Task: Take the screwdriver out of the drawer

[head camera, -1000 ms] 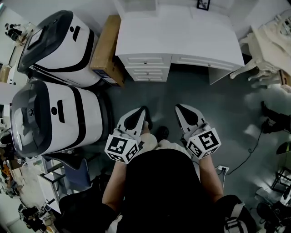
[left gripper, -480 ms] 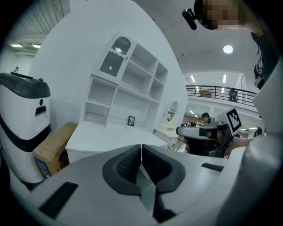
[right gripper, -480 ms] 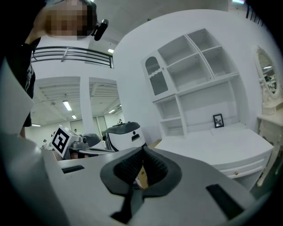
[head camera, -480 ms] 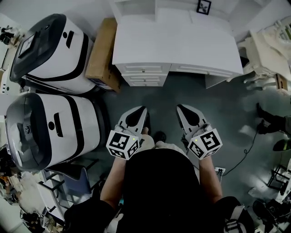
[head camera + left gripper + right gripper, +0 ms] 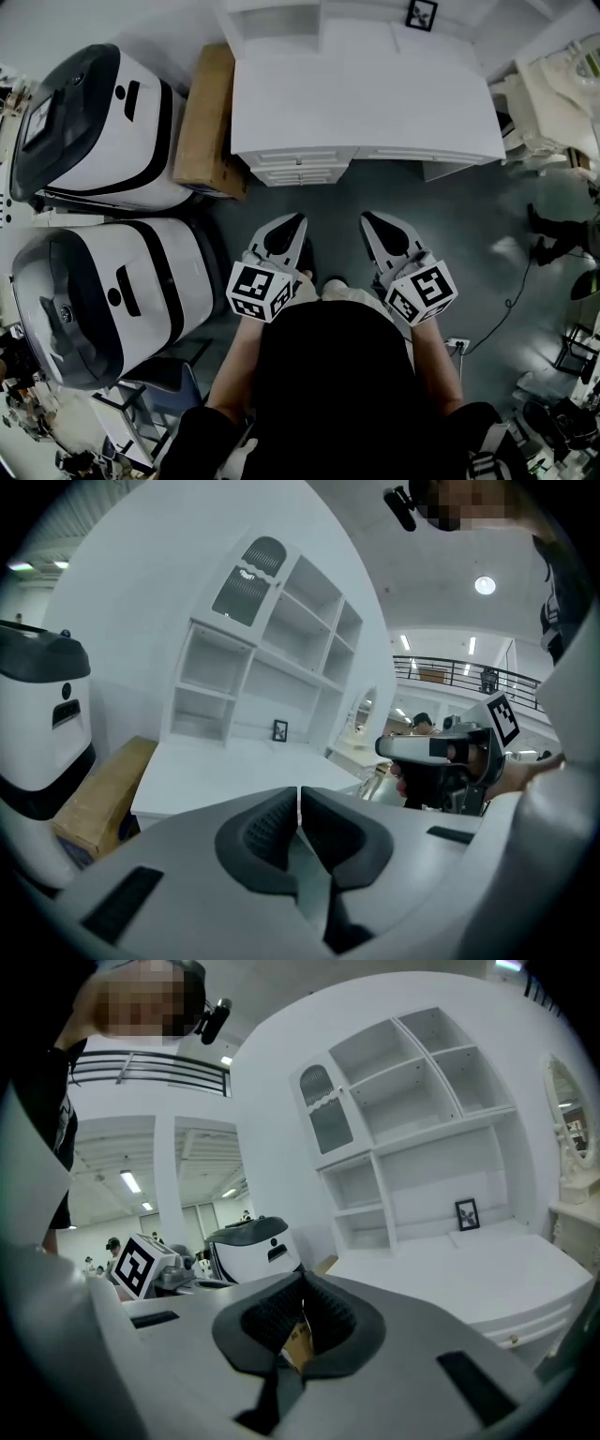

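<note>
A white desk [image 5: 366,94] stands ahead of me, its stack of small drawers [image 5: 302,167] closed under the left part of the top. No screwdriver shows in any view. My left gripper [image 5: 298,218] is held out over the grey floor, short of the drawers, jaws shut and empty. My right gripper [image 5: 367,217] hangs level beside it, also shut with nothing in it. In the left gripper view the left gripper [image 5: 299,794] points at the desk [image 5: 225,771]. In the right gripper view the right gripper [image 5: 303,1283] faces the desk [image 5: 469,1269].
Two large white-and-black machines [image 5: 103,122] [image 5: 103,291] stand at the left. A cardboard box [image 5: 204,122] leans between them and the desk. A white shelf unit [image 5: 272,649] rises behind the desk, with a small picture frame [image 5: 421,13] on the top. A white chair [image 5: 553,84] and a floor cable [image 5: 511,300] lie right.
The desk and its drawers have come closer in the head view as the person walks forward. Both grippers travel along with the body and stay shut.
</note>
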Demonstrator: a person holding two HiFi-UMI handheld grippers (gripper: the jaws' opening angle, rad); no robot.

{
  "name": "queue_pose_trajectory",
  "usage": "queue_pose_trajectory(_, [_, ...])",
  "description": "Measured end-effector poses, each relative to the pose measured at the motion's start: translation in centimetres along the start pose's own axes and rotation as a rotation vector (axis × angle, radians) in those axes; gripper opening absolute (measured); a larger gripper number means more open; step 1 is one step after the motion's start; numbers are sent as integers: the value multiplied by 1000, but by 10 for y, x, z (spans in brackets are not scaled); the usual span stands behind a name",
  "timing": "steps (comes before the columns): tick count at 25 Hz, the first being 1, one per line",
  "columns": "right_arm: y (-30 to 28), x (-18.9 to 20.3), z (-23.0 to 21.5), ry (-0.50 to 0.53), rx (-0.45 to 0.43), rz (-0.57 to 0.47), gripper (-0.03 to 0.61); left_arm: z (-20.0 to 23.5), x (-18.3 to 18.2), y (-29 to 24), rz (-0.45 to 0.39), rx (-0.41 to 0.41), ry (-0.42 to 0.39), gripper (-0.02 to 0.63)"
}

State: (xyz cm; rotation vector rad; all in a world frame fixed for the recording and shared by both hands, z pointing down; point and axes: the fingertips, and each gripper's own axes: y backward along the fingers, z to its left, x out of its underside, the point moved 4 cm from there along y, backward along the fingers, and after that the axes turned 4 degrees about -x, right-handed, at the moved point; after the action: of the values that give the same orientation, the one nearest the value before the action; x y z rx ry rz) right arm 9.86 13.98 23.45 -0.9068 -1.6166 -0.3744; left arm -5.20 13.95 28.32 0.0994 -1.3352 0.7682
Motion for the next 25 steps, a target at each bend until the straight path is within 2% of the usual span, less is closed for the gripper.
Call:
queue_pose_trajectory(6, [-34,3,-6,-3,17,15,17,31,9,-27,45,46,3,25])
queue_pose_trajectory(11, [-48,11,-13,-8,65,30,17,52,25,-50,88,78,-2,25])
queue_pose_trajectory(25, [-90,35,-46,-53,82,122,17,99,71,-110,176,0,73,25])
